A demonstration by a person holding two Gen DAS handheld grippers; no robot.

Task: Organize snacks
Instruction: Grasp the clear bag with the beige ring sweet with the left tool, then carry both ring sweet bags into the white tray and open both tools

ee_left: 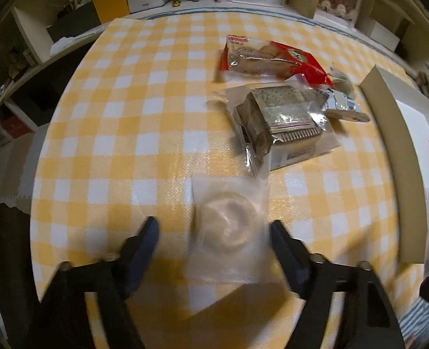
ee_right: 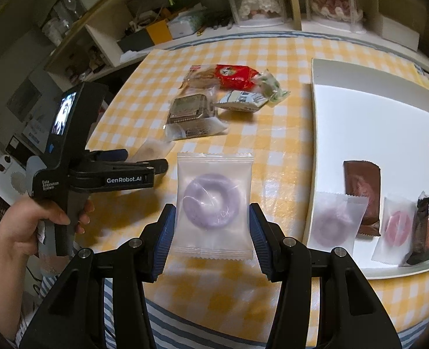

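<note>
1. Nearest, at lower centre of the right wrist view, our right gripper was clamped on a frosted pouch holding a purple ring snack.
2. In the left wrist view, our left gripper straddled a pale ring snack pouch; the right pad touched it, but we could not tell if it was gripped.
3. The white tray, right of frame, already held sorted snacks.
4. Farther up lay the unsorted snack pile.
5. We judged the purple pouch due for the tray next.
</note>
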